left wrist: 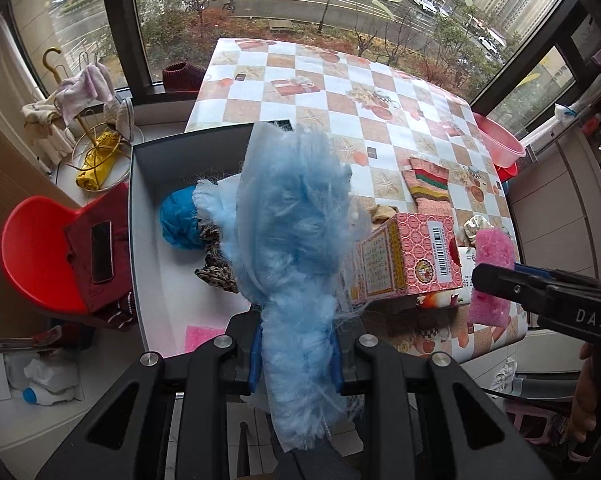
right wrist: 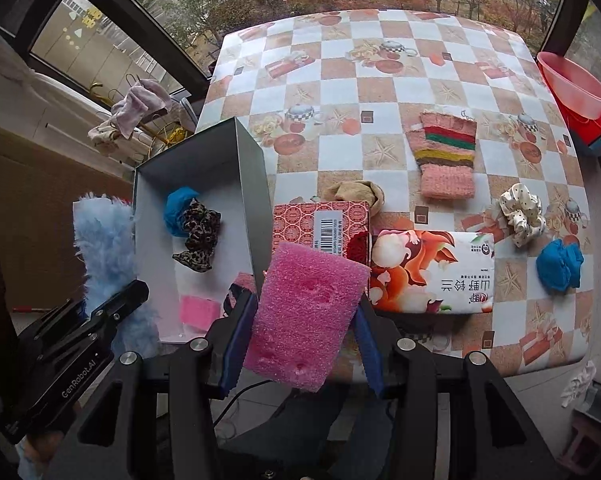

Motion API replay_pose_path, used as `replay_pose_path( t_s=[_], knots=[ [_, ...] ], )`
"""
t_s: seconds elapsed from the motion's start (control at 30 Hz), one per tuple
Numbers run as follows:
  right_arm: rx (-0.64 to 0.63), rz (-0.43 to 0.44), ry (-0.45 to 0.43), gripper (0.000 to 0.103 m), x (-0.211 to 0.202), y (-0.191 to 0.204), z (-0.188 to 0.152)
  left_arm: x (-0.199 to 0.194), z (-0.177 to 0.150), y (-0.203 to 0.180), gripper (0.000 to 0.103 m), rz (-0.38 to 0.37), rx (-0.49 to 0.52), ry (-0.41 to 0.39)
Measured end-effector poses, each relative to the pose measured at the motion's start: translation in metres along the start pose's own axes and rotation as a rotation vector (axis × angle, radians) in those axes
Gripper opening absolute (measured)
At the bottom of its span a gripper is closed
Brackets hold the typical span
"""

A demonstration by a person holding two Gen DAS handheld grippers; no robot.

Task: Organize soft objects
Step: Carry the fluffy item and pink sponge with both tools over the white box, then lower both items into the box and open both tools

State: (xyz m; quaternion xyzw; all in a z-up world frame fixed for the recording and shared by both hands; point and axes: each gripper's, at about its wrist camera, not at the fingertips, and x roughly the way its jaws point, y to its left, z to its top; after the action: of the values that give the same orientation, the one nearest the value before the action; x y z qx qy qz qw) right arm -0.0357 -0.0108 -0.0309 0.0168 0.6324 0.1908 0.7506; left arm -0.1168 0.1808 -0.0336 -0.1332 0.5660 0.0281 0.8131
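My left gripper is shut on a fluffy light blue cloth, held over the near right part of the grey box. My right gripper is shut on a pink foam sponge, just right of the box's near corner. In the box lie a blue cloth ball, a leopard scrunchie and a pink sponge. On the table lie a striped knit glove, a white dotted scrunchie, a blue cloth ball and a beige cloth.
A pink carton and a tissue pack lie on the checkered table beside the box. A red chair with a phone stands left. Pink and red basins sit at the far right.
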Motion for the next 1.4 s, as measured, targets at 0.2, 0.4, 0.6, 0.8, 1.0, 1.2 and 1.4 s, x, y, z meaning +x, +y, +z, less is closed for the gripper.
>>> replay_pose_path(
  t_s=[0.2,0.4,0.6,0.8,1.0,1.2,1.4],
  knots=[
    [-0.071,0.001,0.012,0.050,0.004,0.024,0.008,0.001,-0.005,0.016,0.028,0.013,-0.042,-0.001],
    [-0.126,0.012,0.024,0.050,0.011,0.047,0.012,0.002,-0.008,0.024,0.028,0.023,-0.064,-0.001],
    [-0.164,0.021,0.040,0.050,0.017,0.062,0.013,0.003,-0.010,0.031,0.028,0.033,-0.077,0.002],
    [-0.181,0.028,0.048,0.050,0.021,0.071,0.014,0.004,-0.011,0.036,0.028,0.044,-0.093,0.003],
    [-0.193,0.041,0.062,0.050,0.029,0.080,0.016,0.007,-0.012,0.048,0.028,0.064,-0.120,0.006],
    [-0.196,0.054,0.096,0.050,0.043,0.085,0.016,0.018,-0.017,0.059,0.028,0.089,-0.138,0.033],
    [-0.207,0.072,0.128,0.050,0.057,0.094,0.016,0.030,-0.024,0.063,0.028,0.104,-0.130,0.069]
  ],
)
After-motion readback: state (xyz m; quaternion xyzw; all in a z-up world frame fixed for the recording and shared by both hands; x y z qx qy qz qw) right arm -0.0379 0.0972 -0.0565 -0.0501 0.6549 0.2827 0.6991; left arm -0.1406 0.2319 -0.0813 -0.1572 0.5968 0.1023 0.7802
